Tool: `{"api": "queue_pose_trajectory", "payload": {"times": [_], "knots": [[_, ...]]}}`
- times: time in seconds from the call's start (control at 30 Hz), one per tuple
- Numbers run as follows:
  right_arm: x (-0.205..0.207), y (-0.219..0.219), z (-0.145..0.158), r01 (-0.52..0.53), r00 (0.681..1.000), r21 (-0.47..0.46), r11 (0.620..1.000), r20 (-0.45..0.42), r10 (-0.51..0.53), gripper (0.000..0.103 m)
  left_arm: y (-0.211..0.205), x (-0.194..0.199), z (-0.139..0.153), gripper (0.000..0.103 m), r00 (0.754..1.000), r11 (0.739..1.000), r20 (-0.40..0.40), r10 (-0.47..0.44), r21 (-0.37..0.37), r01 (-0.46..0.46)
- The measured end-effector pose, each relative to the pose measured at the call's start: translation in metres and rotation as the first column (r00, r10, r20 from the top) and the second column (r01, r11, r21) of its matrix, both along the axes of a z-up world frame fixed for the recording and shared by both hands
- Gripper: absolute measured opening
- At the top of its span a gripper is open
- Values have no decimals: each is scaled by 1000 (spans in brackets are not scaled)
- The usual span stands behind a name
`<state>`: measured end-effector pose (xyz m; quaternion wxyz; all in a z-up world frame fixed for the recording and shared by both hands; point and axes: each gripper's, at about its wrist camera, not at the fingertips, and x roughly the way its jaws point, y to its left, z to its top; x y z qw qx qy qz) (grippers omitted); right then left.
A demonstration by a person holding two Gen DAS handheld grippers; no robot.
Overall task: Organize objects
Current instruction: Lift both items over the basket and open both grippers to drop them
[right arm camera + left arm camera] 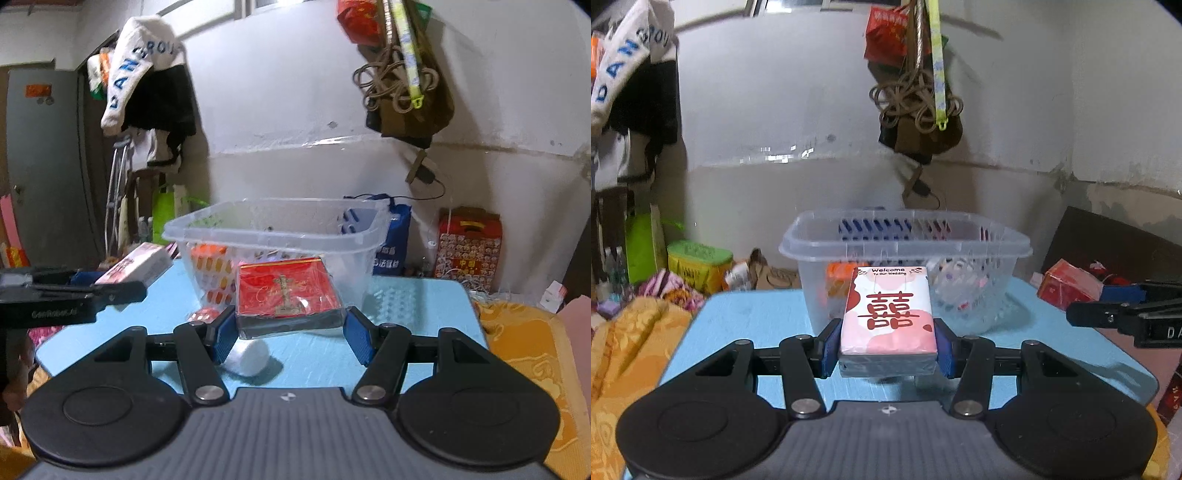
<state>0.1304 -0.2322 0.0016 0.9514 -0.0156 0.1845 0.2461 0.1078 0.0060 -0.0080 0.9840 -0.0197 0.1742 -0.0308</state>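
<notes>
My left gripper [888, 349] is shut on a pink and white tissue pack [888, 314] with a red character, held above the blue table [746, 321] just in front of a clear plastic basket [905, 243]. My right gripper [290, 332] is shut on a red pack [288, 291] in clear wrap, held in front of the same basket [273, 229]. The basket holds an orange item [208, 258] and other small packs. The other gripper shows at each view's edge: the right [1123, 314] with its red pack [1067, 284], the left [74, 291] with its tissue pack [136, 264].
A white roll [249, 356] and a small red and white item [201, 315] lie on the table under my right gripper. Orange patterned cloth [624, 354] lies to the left and right of the table. Bags and rope [916, 103] hang on the wall behind.
</notes>
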Motion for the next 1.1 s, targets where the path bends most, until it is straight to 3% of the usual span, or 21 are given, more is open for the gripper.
{"api": "queue_pose_trajectory", "payload": {"times": [0.23, 0.33, 0.47, 0.6, 0.67, 0.7, 0.73, 0.77, 0.8, 0.93, 1.0, 1.1], "knots": [[2, -4, 35, 30, 995, 32, 999, 90, -32, 65, 19, 14, 29, 54, 1000, 995, 1, 26, -92, -25], [28, 16, 54, 33, 993, -5, 999, 111, -32, 65, 22, 36, 54, 54, 1000, 988, 3, 3, -153, -2], [89, 39, 58, 84, 995, -63, 994, 62, -80, 65, 13, 86, 75, 54, 999, 987, 1, 33, -156, -33], [124, 43, 53, 92, 996, -55, 994, 22, -91, 65, 7, 127, 74, 54, 995, 986, -48, 86, -136, -91], [139, 51, 47, 56, 998, -81, 995, -7, -57, 70, 11, 141, 70, 54, 994, 982, -57, 89, -160, -97], [143, 55, 44, 49, 999, -86, 995, -12, -50, 75, 12, 148, 68, 58, 996, 983, -63, 70, -167, -79], [144, 57, 42, 73, 997, -83, 994, 2, -73, 90, 13, 156, 66, 65, 996, 985, -72, 53, -161, -64], [139, 58, 42, 104, 994, -72, 992, 26, -102, 102, 14, 162, 63, 86, 995, 986, -83, 59, -150, -71], [131, 55, 43, 115, 992, -48, 992, 48, -113, 103, 15, 165, 61, 97, 992, 986, -88, 87, -136, -99], [88, 38, 43, 125, 988, 19, 992, 88, -126, 103, 24, 132, 58, 101, 995, 991, -9, 102, -92, -103], [70, 35, 30, 130, 991, 43, 991, 37, -132, 103, 27, 109, 54, 103, 995, 992, 15, 100, -83, -99], [53, 45, -10, 93, 992, 18, 996, -90, -91, 103, 34, 85, 29, 103, 996, 989, -55, 65, -129, -72]]}}
